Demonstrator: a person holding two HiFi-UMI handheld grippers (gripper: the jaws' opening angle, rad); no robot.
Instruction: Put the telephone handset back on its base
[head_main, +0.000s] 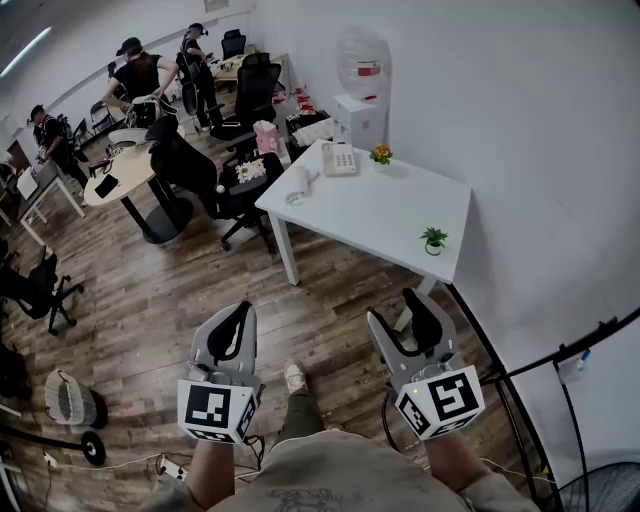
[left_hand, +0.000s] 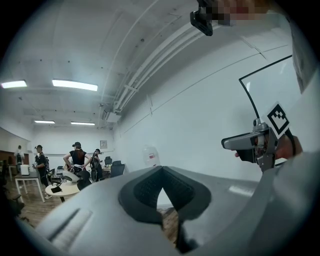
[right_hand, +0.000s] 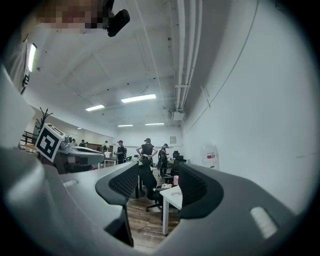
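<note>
Two claws empty, L claw (head_main: 236, 318) together, R claw (head_main: 415, 305) apart, white handset (head_main: 297, 186) off base (head_main: 339, 158) (on table (head_main: 380, 215))

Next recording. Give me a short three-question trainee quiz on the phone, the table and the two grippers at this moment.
1. True or false: the white telephone handset rests on the white keypad telephone base.
2. Whose jaws stand apart? A) left gripper B) right gripper C) neither
3. Fill in: on the white rectangular table, the thing nearest the base on the wall side is the small pot of ___ flowers.

Key: 1 false, the handset lies on the table apart from the base; 2 B; 3 yellow.
</note>
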